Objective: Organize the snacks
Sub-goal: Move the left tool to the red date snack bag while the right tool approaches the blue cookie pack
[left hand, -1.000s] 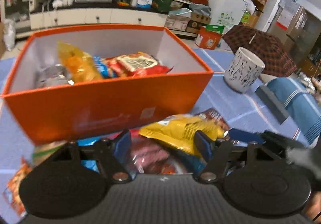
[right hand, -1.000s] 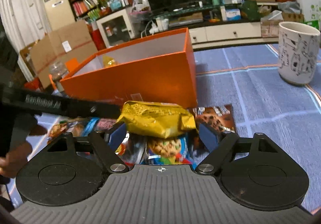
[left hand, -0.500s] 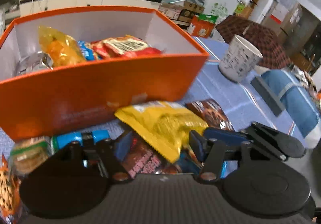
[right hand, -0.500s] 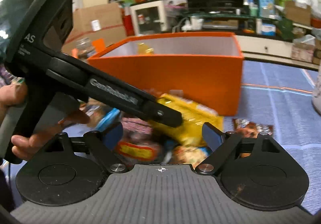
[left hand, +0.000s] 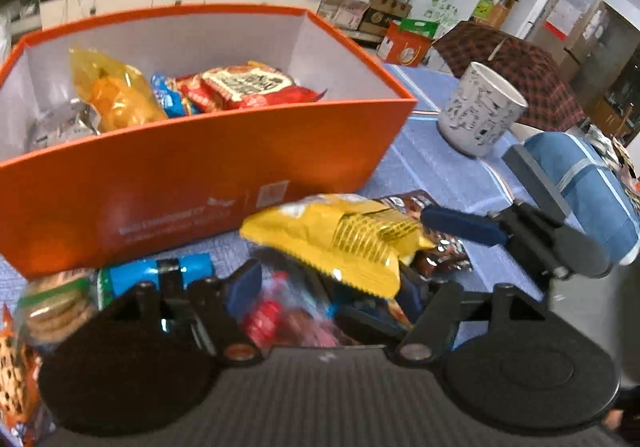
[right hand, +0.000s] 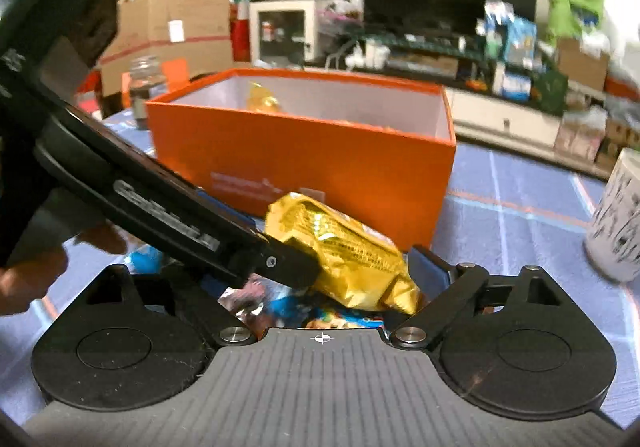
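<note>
Presently both grippers' jaws are opening around the yellow snack bag [left hand: 344, 243], frame centre, gripped by neither. Left gripper [left hand: 324, 287] and right gripper [right hand: 332, 279] should pinch one edge, then lift into the orange box [left hand: 224, 167].

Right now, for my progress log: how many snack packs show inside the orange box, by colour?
Yellow pack: 1
Blue pack: 1
Red pack: 1
Silver pack: 1
Total: 4 showing; others may lie hidden beneath.

Glossy crinkled foil yellow snack bag [left hand: 340, 235]; matt orange cardboard box [left hand: 200, 175]; woven blue tablecloth [left hand: 452, 171] lying beneath, showing a rough weave.
</note>
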{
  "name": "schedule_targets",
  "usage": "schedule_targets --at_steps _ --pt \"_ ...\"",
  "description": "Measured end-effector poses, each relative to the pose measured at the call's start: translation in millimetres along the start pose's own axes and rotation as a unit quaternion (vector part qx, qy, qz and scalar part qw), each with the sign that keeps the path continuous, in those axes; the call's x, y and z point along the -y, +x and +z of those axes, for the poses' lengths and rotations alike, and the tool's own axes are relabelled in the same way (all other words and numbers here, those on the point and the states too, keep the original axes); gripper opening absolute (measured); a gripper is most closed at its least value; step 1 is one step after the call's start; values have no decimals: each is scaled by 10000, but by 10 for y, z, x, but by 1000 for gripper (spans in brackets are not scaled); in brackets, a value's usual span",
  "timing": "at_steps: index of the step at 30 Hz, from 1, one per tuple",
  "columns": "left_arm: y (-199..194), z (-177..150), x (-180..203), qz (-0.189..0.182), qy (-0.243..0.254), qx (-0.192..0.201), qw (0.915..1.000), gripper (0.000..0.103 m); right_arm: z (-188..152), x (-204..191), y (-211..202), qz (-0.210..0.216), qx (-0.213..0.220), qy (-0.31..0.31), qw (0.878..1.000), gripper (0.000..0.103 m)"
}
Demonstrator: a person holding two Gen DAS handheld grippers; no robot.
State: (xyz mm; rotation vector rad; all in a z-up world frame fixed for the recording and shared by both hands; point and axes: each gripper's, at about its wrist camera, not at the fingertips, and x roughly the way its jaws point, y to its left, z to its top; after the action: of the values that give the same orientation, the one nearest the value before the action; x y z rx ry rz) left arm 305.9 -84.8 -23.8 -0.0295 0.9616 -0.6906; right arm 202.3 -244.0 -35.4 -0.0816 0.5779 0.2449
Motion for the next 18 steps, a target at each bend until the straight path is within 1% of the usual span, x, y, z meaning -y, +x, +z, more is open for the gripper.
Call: schedule_targets --at_steps 1,3,4,6,7,8,10,11,12,15,18 --pt "17 13 -8 -9 -28 -10 10000 69 12 21 82 -37 -71 34 10000 84" --pt "42 21 -8 -61 -6 -38 10000 70 16 43 226 57 -183 125 9997 85" --pt "58 20 -9 -65 12 -49 10000 70 16 64 304 133 -278 288 9991 91" --pt "105 13 -1 -98 -14 -33 9999 69 20 59 369 223 -276 480 9982 97" --pt "110 13 -14 -86 -34 -17 10000 69 25 28 379 227 -281 444 9984 97" --pt "109 2 -23 -97 -22 2 10000 69 26 -5 371 327 -285 361 9984 96" --pt "62 -58 -32 -19 101 33 9999 65 3 -90 295 655 -182 212 9975 93" --pt "41 -80 -31 -30 157 36 9999 61 -11 -135 243 701 -134 62 9974 92" --pt "14 -110 -31 -17 156 17 9999 61 -25 -181 207 774 -141 -91 9969 93" --pt "-98 -262 26 3 290 -6 9996 60 -93 -364 91 886 -287 -347 9950 92" --pt "-224 -468 144 60 465 -42 9989 59 -168 -476 -38 1148 -383 -402 9918 92"
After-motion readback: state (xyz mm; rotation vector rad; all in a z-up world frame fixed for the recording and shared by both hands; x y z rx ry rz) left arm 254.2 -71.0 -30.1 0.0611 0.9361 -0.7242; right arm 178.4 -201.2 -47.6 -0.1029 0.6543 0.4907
